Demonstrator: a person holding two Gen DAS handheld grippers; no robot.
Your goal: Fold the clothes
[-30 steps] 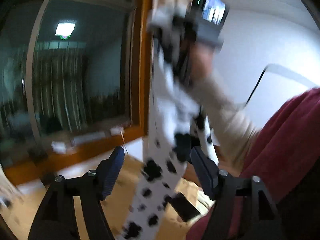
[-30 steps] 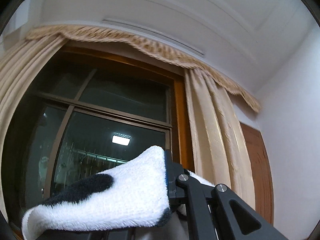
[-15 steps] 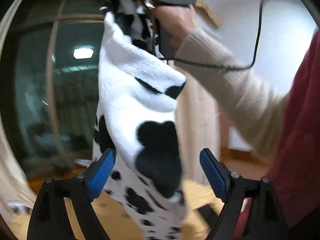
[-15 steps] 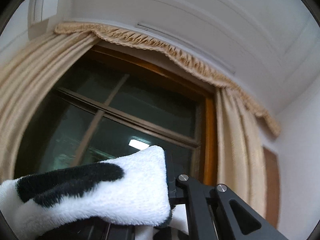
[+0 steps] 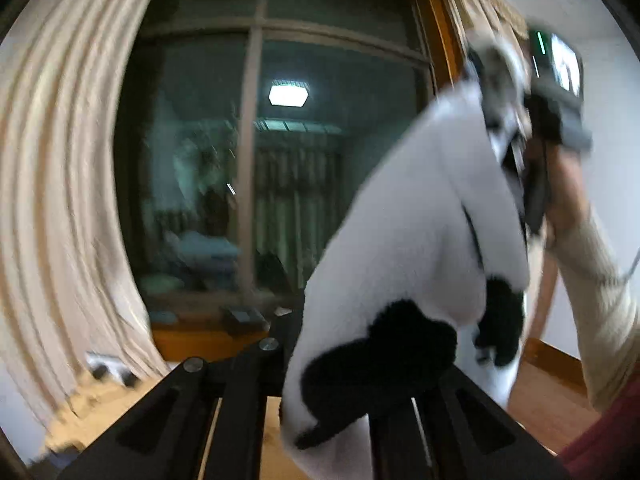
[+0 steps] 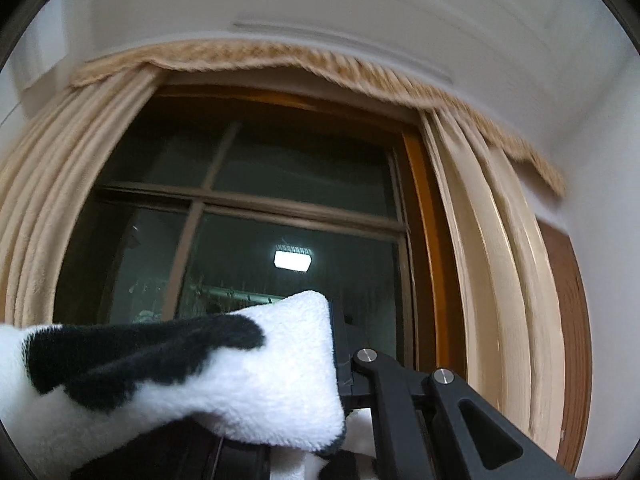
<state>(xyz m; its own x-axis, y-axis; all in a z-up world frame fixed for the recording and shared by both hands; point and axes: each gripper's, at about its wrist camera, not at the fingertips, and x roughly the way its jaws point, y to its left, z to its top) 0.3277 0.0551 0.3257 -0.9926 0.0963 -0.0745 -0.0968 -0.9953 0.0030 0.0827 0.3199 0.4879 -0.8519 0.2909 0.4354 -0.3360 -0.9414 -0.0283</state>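
Your left gripper [image 5: 320,364] has just clamped the fleece garment [image 5: 420,240]; right gripper [image 6: 336,364] still grips it. Proceed to spreading.

Dark window [image 6: 256,240] reflecting a ceiling lamp [image 6: 292,259]; beige curtains [image 6: 492,264] hanging at both edges of its orange wooden frame [image 6: 420,216], fringed valance [image 6: 280,58] running above.

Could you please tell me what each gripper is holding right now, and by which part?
Both grip the spotted fleece garment: right gripper at its raised top, left gripper lower down.
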